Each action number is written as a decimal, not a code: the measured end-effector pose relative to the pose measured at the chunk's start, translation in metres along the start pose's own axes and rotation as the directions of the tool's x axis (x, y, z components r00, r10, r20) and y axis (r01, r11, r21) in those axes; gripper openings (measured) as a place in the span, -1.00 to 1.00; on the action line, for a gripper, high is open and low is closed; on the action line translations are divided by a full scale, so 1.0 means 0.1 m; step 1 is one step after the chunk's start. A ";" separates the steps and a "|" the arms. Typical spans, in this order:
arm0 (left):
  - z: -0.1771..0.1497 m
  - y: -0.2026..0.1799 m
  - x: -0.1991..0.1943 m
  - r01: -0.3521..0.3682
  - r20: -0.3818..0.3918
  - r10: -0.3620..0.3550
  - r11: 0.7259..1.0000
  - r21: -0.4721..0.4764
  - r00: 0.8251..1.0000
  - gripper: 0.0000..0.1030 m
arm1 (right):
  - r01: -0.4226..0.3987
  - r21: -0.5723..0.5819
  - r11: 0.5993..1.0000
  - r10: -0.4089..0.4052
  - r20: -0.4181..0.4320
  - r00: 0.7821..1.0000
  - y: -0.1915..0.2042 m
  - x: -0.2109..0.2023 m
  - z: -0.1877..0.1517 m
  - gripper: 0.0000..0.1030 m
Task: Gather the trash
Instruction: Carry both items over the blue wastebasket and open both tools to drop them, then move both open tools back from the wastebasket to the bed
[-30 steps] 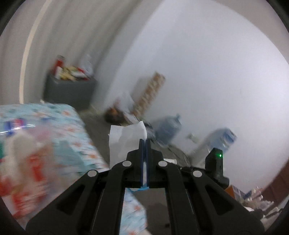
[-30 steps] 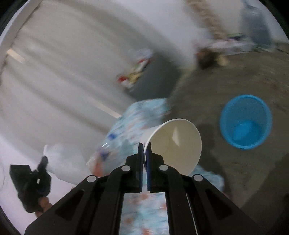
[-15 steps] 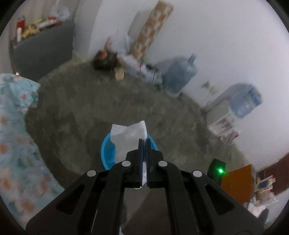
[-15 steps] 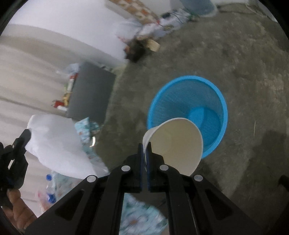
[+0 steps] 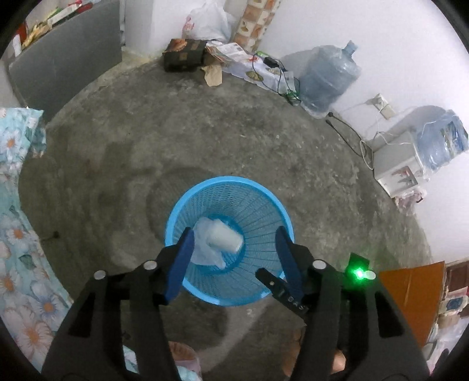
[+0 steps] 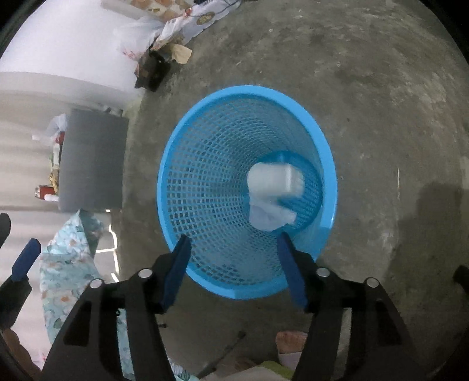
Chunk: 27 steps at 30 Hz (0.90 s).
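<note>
**Both pieces in the basket, jaws spreading above it**

A bare concrete floor (image 5: 222,137) fills both views, with clutter along the wall at the top of the left wrist frame: a dark box, a white plastic bag (image 5: 209,22), and a large water jug (image 5: 328,79) toward the upper right. A floral cloth (image 5: 17,205) runs down the left edge.

You have both tools aimed steeply down at the blue mesh basket (image 5: 176,222), which sits low in the centre of the left view and fills the middle of the right view (image 6: 205,164). That aim makes sense: held over the mouth, whatever leaves the jaws lands inside rather than on the floor.

Your left gripper (image 5: 233,243) has its jaws opening, roughly half spread, with nothing between the blue pads. Your right gripper (image 6: 234,249) is the same: jaws opening, gap bare.

The trash is in the basket. A white paper cup (image 5: 224,237) lies on its side near the bottom, and a crumpled white tissue (image 5: 205,252) lies against it, just below and left of it in the left view. In the right view the cup (image 6: 272,180) is blurred and the tissue (image 6: 268,217) sits beneath it, so they may not have settled yet.

Judging by this, the drop looks done; check the cloth-covered area for more litter.
</note>
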<state>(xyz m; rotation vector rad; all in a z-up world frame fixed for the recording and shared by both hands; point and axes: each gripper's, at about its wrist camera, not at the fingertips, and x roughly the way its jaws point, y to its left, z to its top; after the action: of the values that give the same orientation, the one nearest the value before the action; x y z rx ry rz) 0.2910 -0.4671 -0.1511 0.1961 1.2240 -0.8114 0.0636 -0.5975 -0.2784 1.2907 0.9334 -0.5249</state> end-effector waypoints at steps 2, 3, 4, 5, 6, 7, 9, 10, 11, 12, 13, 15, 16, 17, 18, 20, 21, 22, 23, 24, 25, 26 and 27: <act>-0.03 0.00 -0.18 -0.023 0.041 0.022 1.000 0.004 0.999 0.14 | -0.011 0.000 1.000 0.011 0.029 1.000 -0.02 -0.10 -0.08 0.20; -0.05 -0.02 -0.27 -0.028 0.066 0.027 1.000 0.002 0.997 0.19 | -0.020 0.002 1.000 0.019 0.050 0.999 -0.02 -0.18 -0.13 0.20; -0.05 -0.03 -0.38 -0.025 0.091 0.024 1.000 0.000 0.996 0.21 | -0.025 0.002 1.000 0.024 0.067 0.997 0.01 -0.25 -0.16 0.20; -0.07 -0.04 -0.52 -0.018 0.121 0.018 1.000 -0.002 0.992 0.22 | -0.029 -0.005 1.000 0.029 0.088 0.996 0.04 -0.35 -0.21 0.20; -0.10 -0.06 -0.68 -0.005 0.151 0.005 1.000 -0.003 0.988 0.23 | -0.032 -0.016 0.999 0.033 0.106 0.994 0.09 -0.46 -0.28 0.21; -0.11 -0.08 -0.78 0.007 0.172 -0.006 1.000 -0.003 0.985 0.26 | -0.034 -0.029 0.999 0.037 0.122 0.992 0.13 -0.57 -0.34 0.21; -0.18 -0.11 -1.09 0.045 0.229 -0.043 0.999 0.000 0.972 0.29 | -0.027 -0.066 0.997 0.038 0.164 0.986 0.28 -0.82 -0.49 0.24; -0.26 -0.13 -1.29 0.062 0.268 -0.060 0.998 0.001 0.962 0.30 | -0.021 -0.080 0.997 0.036 0.183 0.982 0.34 -0.93 -0.54 0.27; -0.31 -0.14 -1.42 0.073 0.291 -0.071 0.997 0.004 0.954 0.31 | -0.010 -0.098 0.995 0.030 0.213 0.977 0.41 -1.07 -0.62 0.34; -0.38 -0.15 -1.58 0.089 0.322 -0.086 0.996 0.006 0.943 0.37 | 0.000 -0.116 0.993 0.028 0.243 0.970 0.48 -1.21 -0.70 0.40; -0.45 -0.16 -1.74 0.101 0.350 -0.097 0.995 0.007 0.932 0.51 | 0.010 -0.134 0.991 0.026 0.267 0.963 0.55 -1.33 -0.77 0.42; -0.69 -0.17 -2.11 0.118 0.431 -0.115 0.993 0.019 0.895 0.70 | 0.046 -0.180 0.983 0.013 0.312 0.950 0.72 -1.58 -0.92 0.52; -0.77 -0.18 -2.23 0.124 0.444 -0.122 0.992 0.025 0.887 0.71 | 0.059 -0.197 0.979 0.008 0.326 0.945 0.79 -1.66 -0.97 0.53; -0.89 -0.18 -2.39 0.132 0.449 -0.134 0.991 0.034 0.883 0.72 | 0.083 -0.232 0.969 0.004 0.354 0.935 0.90 -1.79 -1.06 0.56; -0.99 -0.18 -2.51 0.140 0.452 -0.145 0.989 0.045 0.880 0.72 | 0.112 -0.263 0.958 -0.003 0.382 0.924 1.00 -1.91 -1.14 0.64; -1.22 -0.14 -2.79 0.139 0.479 -0.148 0.989 0.056 0.865 0.74 | 0.159 -0.311 0.937 -0.008 0.436 0.900 1.17 -2.13 -1.28 0.74; -1.33 -0.12 -2.93 0.135 0.493 -0.146 0.989 0.058 0.858 0.77 | 0.182 -0.337 0.924 -0.006 0.464 0.886 1.26 -2.23 -1.36 0.80; -1.45 -0.08 -3.07 0.135 0.505 -0.146 0.989 0.059 0.851 0.78 | 0.198 -0.355 0.914 -0.003 0.480 0.877 1.32 -2.31 -1.42 0.82; -1.54 -0.04 -3.16 0.135 0.512 -0.146 0.989 0.057 0.846 0.79 | 0.214 -0.375 0.902 0.000 0.496 0.868 1.38 -2.40 -1.50 0.85; -1.65 0.03 -3.29 0.120 0.521 -0.125 0.992 0.044 0.844 0.79 | 0.230 -0.400 0.887 0.008 0.512 0.859 1.46 -2.49 -1.59 0.87; -1.77 0.10 -3.43 0.106 0.534 -0.104 0.994 0.027 0.839 0.79 | 0.239 -0.420 0.876 0.016 0.520 0.854 1.52 -2.54 -1.66 0.87; -1.87 0.17 -3.52 0.103 0.546 -0.095 0.995 0.016 0.832 0.80 | 0.250 -0.443 0.861 0.022 0.525 0.851 1.58 -2.58 -1.74 0.87; -1.99 0.24 -3.64 0.109 0.561 -0.094 0.994 0.006 0.822 0.83 | 0.271 -0.463 0.844 0.019 0.531 0.847 1.66 -2.63 -1.82 0.87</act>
<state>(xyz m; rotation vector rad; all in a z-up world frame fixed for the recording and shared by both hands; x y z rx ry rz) 0.1182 -0.1794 0.0938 -0.1312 0.6852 -0.8656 -0.0026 -0.4266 0.0317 0.5366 0.6383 -0.6316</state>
